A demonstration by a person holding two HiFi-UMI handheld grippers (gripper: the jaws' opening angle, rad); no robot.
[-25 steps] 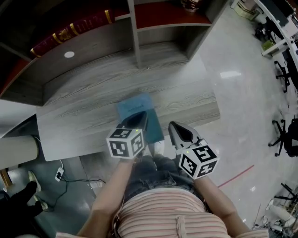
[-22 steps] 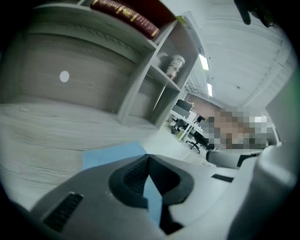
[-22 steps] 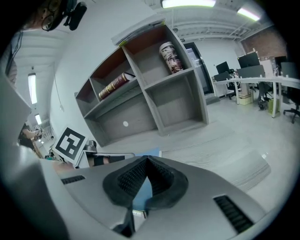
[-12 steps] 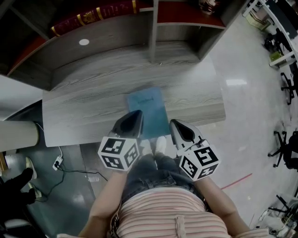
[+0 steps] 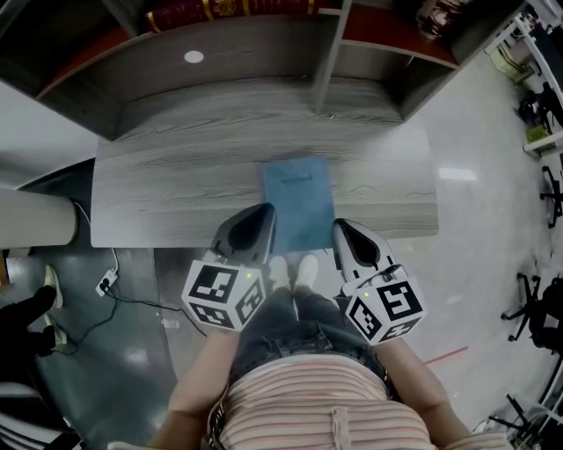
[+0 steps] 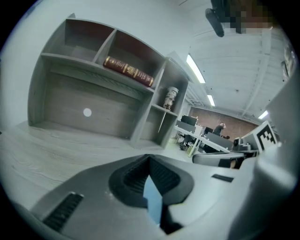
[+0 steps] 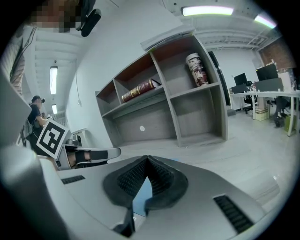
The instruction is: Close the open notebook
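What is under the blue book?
The flat blue notebook lies closed on the grey wooden desk. Whatever sits directly beneath its cover is hidden.

Even, moderately bright light from ceiling strip lamps [image 7: 206,10] leaves a glare patch on the polished floor [image 5: 457,174] and dim shelf unit [image 5: 327,61] recesses, the notebook [image 5: 299,206] print reads too soft, and both gripper views show strong fisheye curvature with dark vignetted corners.
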